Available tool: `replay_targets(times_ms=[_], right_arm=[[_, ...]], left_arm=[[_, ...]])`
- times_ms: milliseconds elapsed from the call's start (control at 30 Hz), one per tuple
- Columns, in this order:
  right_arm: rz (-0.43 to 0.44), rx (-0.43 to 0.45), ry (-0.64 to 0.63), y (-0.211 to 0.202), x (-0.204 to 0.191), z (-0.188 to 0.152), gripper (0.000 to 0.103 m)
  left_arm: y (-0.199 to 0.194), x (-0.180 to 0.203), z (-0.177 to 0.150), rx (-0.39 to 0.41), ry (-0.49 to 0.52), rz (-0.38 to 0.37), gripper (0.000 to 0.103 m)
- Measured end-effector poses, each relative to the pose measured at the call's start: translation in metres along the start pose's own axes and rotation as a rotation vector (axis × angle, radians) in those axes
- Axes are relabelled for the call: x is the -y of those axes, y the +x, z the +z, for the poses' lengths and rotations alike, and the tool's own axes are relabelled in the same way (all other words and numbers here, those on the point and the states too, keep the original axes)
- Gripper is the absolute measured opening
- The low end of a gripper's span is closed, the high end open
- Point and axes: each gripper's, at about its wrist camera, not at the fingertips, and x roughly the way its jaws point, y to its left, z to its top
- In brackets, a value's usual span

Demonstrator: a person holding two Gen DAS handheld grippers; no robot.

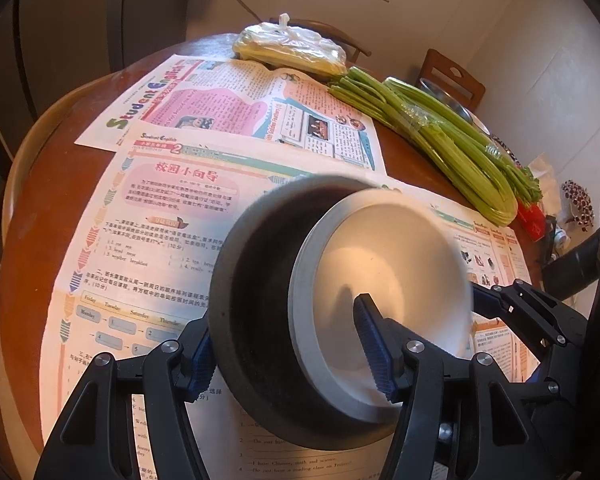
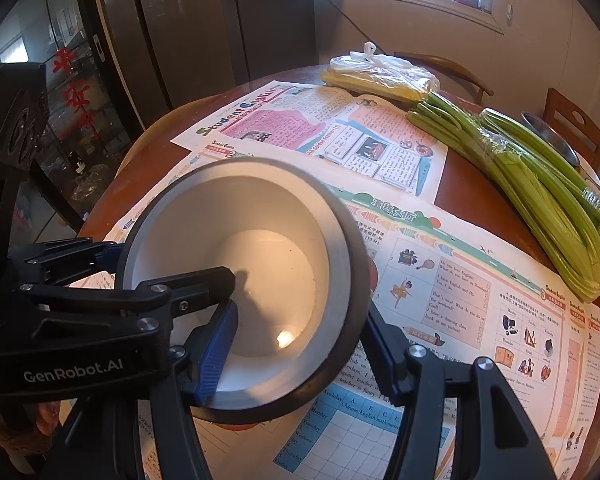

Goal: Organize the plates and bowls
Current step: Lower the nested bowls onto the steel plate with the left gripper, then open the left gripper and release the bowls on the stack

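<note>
A dark bowl (image 1: 260,300) with a white inside sits tilted above the printed newspaper sheets (image 1: 160,240) on the round wooden table (image 1: 32,200), near the front edge. The left gripper (image 1: 292,356) is clamped on its left wall, one blue pad outside, the other inside. The right gripper (image 2: 300,344) is clamped on the opposite, right wall the same way. Far right lie bundled celery stalks (image 2: 540,200), with a clear bag of yellow food (image 2: 384,76) beyond them.

Metal basin (image 1: 448,98) behind celery (image 1: 440,136), mostly hidden; bowl (image 1: 340,300) rim blurred, maybe.
</note>
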Motion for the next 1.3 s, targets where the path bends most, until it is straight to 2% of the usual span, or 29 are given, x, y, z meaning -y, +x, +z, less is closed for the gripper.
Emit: replay_targets(times_ms=[167,400,567,833,1100,1300], right_arm=[[0.002,0.015,0.006,-0.006,0.003,-0.001,0.062],[-0.02,0.097,0.006,-0.035,0.002,-0.007,0.062],[-0.012,0.16,-0.012,-0.059,-0.005,-0.021,0.064],[-0.04,0.186,-0.03,-0.076,-0.014,-0.056,0.066],[-0.061,0.175,-0.01,-0.084,-0.01,-0.091,0.067],[-0.075,0.18,0.009,-0.088,-0.007,-0.109,0.069]], left_arm=[[-0.01,0.0,0.0,0.033,0.003,0.03,0.065],[-0.04,0.0,-0.008,0.114,0.002,0.07,0.068],[-0.061,0.008,-0.028,0.155,0.012,0.076,0.069],[-0.07,0.019,-0.069,0.164,-0.001,0.126,0.071],[-0.075,0.036,-0.106,0.175,0.015,0.08,0.071],[-0.076,0.039,-0.12,0.181,0.021,0.104,0.071]])
